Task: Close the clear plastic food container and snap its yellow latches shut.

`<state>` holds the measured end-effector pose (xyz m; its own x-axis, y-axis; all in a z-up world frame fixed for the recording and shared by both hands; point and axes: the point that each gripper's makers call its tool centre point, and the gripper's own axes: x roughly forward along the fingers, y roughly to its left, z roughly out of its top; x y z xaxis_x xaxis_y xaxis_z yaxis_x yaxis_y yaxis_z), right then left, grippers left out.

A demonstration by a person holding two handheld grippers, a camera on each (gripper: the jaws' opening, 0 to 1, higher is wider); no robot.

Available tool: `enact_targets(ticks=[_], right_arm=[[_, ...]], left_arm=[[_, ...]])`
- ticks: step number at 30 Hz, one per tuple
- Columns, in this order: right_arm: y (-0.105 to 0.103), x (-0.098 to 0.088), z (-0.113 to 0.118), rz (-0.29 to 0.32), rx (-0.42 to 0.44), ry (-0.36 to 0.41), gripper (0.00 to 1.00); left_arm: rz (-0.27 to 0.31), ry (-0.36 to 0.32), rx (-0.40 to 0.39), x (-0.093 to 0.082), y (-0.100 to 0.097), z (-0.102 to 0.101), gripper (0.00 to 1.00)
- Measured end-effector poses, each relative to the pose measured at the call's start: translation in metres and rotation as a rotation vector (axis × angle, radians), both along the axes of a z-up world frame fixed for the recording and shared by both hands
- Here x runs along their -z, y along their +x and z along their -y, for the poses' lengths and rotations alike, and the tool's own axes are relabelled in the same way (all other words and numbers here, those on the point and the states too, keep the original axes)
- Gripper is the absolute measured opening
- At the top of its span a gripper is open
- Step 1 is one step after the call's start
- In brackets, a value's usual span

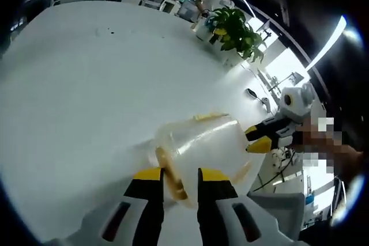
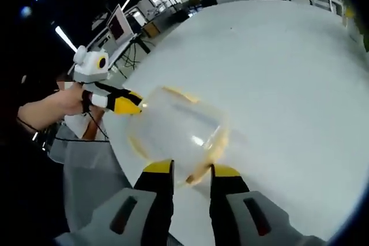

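Both grippers' fingers (image 1: 149, 176) seemingly clamped on the blurred, clear yellow-latched container (image 1: 202, 145), opposite ends.

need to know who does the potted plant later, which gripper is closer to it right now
Right, as a judgement. The right gripper sits at the container's side towards the potted plant; the left gripper is at the container's opposite side, farther away.
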<state>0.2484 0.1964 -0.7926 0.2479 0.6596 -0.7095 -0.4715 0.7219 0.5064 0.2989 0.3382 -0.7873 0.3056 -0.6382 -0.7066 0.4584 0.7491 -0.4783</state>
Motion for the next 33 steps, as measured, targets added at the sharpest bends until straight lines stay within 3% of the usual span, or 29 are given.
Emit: enact_targets(ticks=[9, 12, 16, 21, 23, 26, 31, 33], right_arm=[[0.004, -0.007, -0.005, 0.03, 0.065, 0.006, 0.2], [0.009, -0.01, -0.015, 0.059, 0.032, -0.03, 0.2], [0.015, -0.009, -0.029, 0.049, -0.004, -0.038, 0.2], [0.013, -0.013, -0.044, 0.071, -0.038, -0.063, 0.2], [0.01, -0.013, -0.051, 0.04, -0.006, -0.077, 0.2], [0.013, -0.015, -0.055, 0.103, -0.024, -0.146, 0.2], [0.013, -0.014, -0.052, 0.08, -0.011, -0.11, 0.21], [0.013, -0.015, -0.051, 0.073, -0.007, -0.095, 0.2]], left_arm=[[-0.021, 0.028, -0.004, -0.002, -0.002, -0.003, 0.15], [-0.029, 0.042, -0.017, -0.003, -0.008, -0.017, 0.15], [-0.046, 0.045, -0.06, -0.004, -0.009, -0.034, 0.15], [-0.07, 0.047, -0.045, -0.004, -0.02, -0.051, 0.16], [-0.059, 0.046, -0.058, -0.004, -0.02, -0.057, 0.16], [-0.044, 0.048, -0.073, -0.005, -0.019, -0.062, 0.16], [-0.034, 0.037, -0.075, -0.005, -0.017, -0.063, 0.16], [0.002, 0.046, -0.045, -0.007, -0.015, -0.062, 0.17]])
